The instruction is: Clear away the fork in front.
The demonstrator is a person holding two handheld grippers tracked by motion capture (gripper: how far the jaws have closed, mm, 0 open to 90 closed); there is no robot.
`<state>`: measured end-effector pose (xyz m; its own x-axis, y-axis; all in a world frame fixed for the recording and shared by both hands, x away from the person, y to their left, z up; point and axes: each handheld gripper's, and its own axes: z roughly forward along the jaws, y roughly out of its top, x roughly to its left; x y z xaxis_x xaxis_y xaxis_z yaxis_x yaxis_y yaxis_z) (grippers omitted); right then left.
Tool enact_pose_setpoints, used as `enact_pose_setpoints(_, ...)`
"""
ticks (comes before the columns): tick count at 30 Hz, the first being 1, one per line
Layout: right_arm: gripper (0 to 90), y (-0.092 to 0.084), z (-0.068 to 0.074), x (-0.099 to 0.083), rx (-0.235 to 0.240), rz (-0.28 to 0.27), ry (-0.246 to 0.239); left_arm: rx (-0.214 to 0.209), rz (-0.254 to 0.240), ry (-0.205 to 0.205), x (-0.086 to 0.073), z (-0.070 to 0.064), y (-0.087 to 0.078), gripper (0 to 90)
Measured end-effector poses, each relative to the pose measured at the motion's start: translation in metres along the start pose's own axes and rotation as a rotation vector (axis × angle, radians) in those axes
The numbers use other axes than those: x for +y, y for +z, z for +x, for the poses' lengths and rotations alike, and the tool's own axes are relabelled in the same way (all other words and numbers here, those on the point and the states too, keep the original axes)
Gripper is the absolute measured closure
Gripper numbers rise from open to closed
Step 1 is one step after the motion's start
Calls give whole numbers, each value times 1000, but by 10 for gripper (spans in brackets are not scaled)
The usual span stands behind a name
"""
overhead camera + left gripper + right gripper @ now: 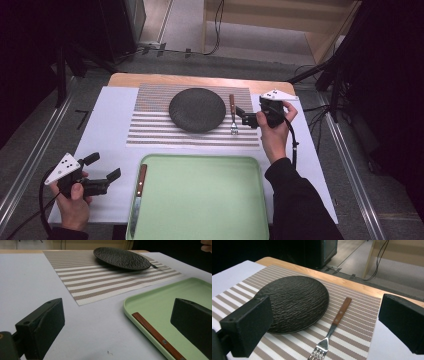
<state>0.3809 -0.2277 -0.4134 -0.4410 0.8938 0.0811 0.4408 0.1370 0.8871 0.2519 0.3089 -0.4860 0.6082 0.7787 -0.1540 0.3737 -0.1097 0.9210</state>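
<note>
A dark textured plate (197, 109) (294, 302) (121, 258) rests on a striped placemat (150, 127) (352, 337) (100, 277). Just right of the plate lies a wooden-handled fork (233, 114) (335, 321), tines toward me. My right gripper (244, 116) (325, 322) hovers open beside the fork, with nothing between its jaws. A wooden-handled knife (138, 197) (157, 336) lies along the left inner edge of the green tray (200, 159) (162, 302). At the front left my left gripper (103, 167) (117, 325) stands open and empty, pointing toward the tray's left rim.
A white sheet (107, 125) covers the table, with a wooden edge (200, 79) showing at the back. Dark stands and cables surround the table on the floor. The tray's green surface holds nothing apart from the knife.
</note>
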Motion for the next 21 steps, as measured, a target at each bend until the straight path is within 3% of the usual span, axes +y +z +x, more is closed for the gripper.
enact_pose_setpoints(21,0,54,-17,14,-45,121,60,-6,-2,-3,0,1,-1,0)
